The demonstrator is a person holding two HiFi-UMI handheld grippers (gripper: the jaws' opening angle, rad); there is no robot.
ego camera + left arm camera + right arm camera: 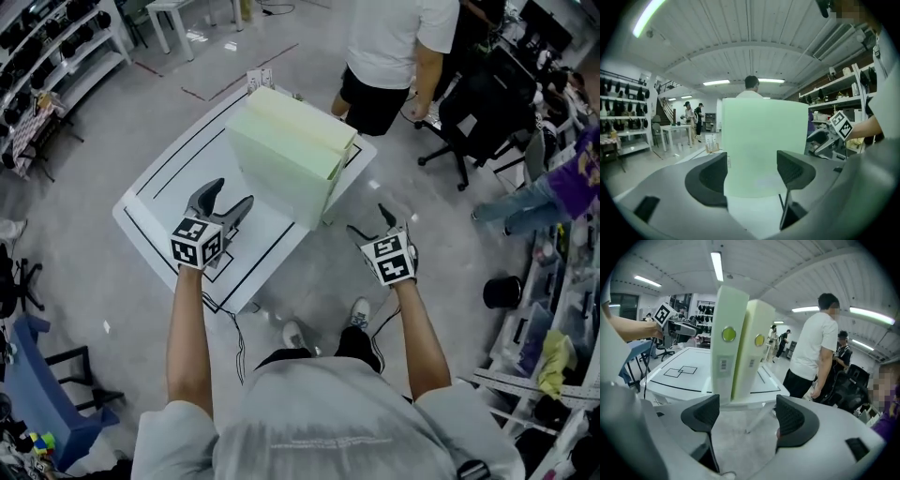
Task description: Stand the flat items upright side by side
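White table [155,202]: two pale-green boxes [281,155] upright on edge, side by side.

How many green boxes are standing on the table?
2. In the right gripper view, the left box and the right box stand upright side by side on the white table.

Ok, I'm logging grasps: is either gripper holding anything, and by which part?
Nothing is held: left gripper and right gripper are both open, neither closed on the upright green boxes.
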